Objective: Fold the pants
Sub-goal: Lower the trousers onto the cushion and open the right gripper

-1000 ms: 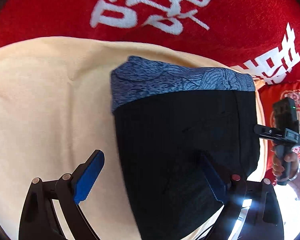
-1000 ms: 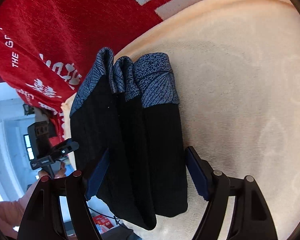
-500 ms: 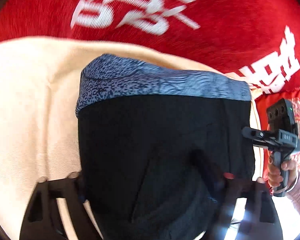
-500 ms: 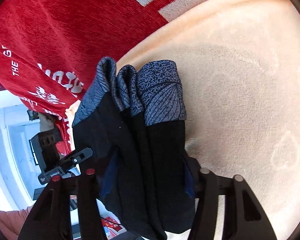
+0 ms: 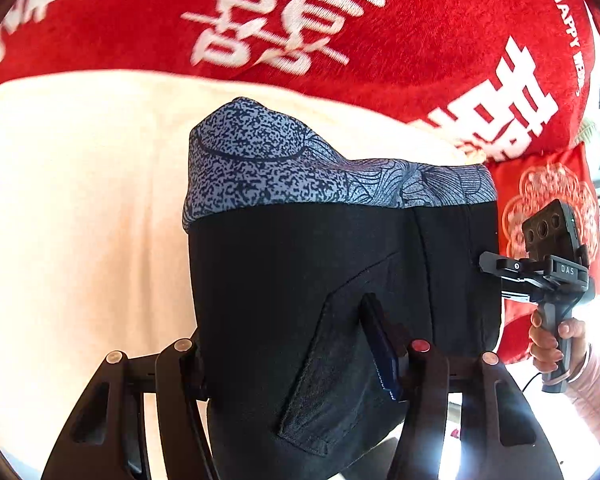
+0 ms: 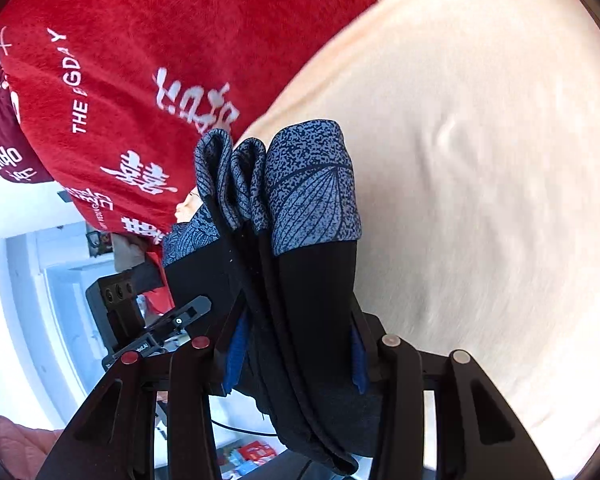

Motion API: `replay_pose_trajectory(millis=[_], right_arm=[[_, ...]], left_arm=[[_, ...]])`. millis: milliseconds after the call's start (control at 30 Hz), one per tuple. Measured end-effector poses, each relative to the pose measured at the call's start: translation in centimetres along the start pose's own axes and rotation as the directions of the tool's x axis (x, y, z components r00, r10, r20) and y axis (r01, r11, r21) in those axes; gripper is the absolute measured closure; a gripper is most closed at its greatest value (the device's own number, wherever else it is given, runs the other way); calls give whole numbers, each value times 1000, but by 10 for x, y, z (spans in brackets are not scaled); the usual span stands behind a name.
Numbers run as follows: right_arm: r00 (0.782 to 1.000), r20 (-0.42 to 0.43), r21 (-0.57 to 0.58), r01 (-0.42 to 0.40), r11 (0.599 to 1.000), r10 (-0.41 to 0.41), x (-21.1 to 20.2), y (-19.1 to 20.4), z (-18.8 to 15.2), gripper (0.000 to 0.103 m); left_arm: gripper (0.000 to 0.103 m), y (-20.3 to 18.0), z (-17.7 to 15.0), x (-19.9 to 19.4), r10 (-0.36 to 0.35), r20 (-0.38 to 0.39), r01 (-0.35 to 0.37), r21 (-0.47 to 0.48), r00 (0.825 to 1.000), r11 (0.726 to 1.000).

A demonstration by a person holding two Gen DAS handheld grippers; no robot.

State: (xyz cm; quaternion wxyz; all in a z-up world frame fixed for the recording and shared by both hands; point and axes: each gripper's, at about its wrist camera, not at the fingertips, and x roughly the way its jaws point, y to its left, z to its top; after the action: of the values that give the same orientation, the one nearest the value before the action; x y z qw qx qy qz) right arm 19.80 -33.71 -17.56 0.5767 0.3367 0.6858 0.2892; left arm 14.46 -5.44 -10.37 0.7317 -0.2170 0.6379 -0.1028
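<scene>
The pants (image 5: 300, 264) are black with a grey-blue patterned waistband and are folded into a thick bundle of several layers. They hang over a cream cloth (image 5: 80, 200). My left gripper (image 5: 292, 348) is shut on the bundle's lower end; one blue pad (image 5: 380, 348) shows against the fabric. My right gripper (image 6: 296, 344) is shut on the same bundle (image 6: 300, 280) from its side edge, with blue pads (image 6: 236, 352) on either side of the layers. The right gripper also shows in the left wrist view (image 5: 540, 276), at the pants' right edge.
A red blanket (image 5: 340, 20) with white characters lies beyond the cream cloth. A red patterned cushion (image 5: 548, 200) sits at the right. The cream cloth (image 6: 480, 200) spreads wide to the right in the right wrist view. A bright room with shelves shows at the left there.
Both grippers have closed onto the folded pants. The bundle has lifted off the cream cloth and its waistband end has moved up and closer to the cameras.
</scene>
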Motion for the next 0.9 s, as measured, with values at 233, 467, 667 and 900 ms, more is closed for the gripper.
replay_pose_trajectory(millis=[233, 467, 667, 900], right_arm=[[996, 23, 77, 82, 994, -84, 37, -42, -32, 46], [966, 45, 53, 254, 966, -256, 27, -17, -37, 37], [934, 78, 93, 341, 935, -348, 11, -3, -56, 24], [842, 131, 39, 523, 852, -523, -3, 34, -94, 10]], left_arm=[[24, 35, -44, 28, 121, -43, -121, -2, 992, 993], [13, 42, -47, 22, 213, -24, -214, -26, 977, 977], [13, 21, -59, -2, 350, 4, -350, 45, 937, 936], [0, -13, -83, -23, 404, -6, -400, 129, 915, 907]])
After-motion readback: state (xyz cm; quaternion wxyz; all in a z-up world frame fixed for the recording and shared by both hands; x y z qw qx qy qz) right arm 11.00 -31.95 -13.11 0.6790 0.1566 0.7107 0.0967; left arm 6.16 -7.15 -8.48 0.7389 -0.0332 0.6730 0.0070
